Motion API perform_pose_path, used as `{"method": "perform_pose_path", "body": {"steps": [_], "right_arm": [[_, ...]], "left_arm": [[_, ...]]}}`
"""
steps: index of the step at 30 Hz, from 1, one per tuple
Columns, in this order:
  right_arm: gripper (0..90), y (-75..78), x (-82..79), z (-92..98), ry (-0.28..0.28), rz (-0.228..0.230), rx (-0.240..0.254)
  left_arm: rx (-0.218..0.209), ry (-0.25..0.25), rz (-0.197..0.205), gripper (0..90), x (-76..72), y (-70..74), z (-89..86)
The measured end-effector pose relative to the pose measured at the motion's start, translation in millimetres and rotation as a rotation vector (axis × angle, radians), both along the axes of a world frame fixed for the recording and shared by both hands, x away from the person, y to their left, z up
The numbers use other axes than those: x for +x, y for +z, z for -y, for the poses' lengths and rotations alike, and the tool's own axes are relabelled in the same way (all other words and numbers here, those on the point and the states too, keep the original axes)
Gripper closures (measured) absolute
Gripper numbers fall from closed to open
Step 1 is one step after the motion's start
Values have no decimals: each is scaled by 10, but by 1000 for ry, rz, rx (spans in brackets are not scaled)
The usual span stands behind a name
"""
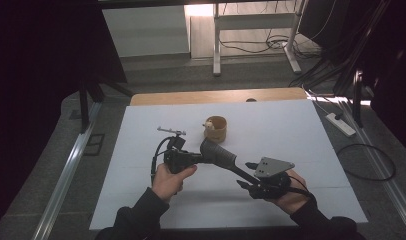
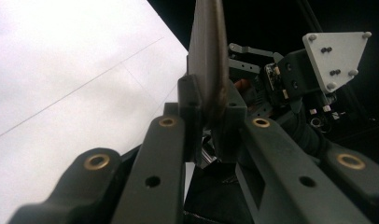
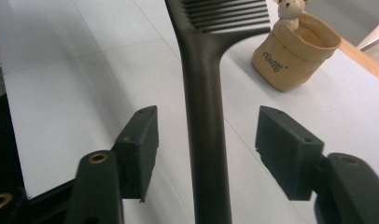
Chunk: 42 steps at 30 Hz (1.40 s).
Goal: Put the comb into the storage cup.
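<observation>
— Here, what are you holding over the white table [image 1: 141, 150]?

— A dark comb [image 1: 218, 154], clamped by its head between the pads of my left gripper [image 2: 211, 126], raised just above the sheet.

— And your right gripper [image 3: 206, 154]?

— Its jaws stand apart on either side of the comb's handle, pads clear of it, grasping nothing.

— Anything else nearby?

— A tan cup [image 3: 295, 56] with a small toy bear [image 3: 290, 11] peeking out stands behind the comb's head, near it but apart, towards the table's far edge.
</observation>
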State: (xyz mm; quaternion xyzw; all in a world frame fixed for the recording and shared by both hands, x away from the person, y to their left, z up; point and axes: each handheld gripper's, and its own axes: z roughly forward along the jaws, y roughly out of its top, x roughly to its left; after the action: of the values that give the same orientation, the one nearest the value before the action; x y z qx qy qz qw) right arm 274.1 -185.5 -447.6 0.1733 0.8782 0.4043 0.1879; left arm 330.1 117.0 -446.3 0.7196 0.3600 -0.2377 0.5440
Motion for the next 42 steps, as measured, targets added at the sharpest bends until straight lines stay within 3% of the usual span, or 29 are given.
{"method": "perform_pose_path", "body": {"steps": [13,19,28,42], "right_arm": [[270,-29,39,28,-19,-34,7],[245,-50,70,42,-29,-79,2],[187,-83,119,68,-41,-130,-14],[61,-100,178,135,-72,-197,2]], "left_arm": [[18,-1,47,827,-8,44,-43],[32,4,65,826,-11,65,-67],[74,19,101,826,-16,100,-111],[133,49,158,826,-23,165,-183]]}}
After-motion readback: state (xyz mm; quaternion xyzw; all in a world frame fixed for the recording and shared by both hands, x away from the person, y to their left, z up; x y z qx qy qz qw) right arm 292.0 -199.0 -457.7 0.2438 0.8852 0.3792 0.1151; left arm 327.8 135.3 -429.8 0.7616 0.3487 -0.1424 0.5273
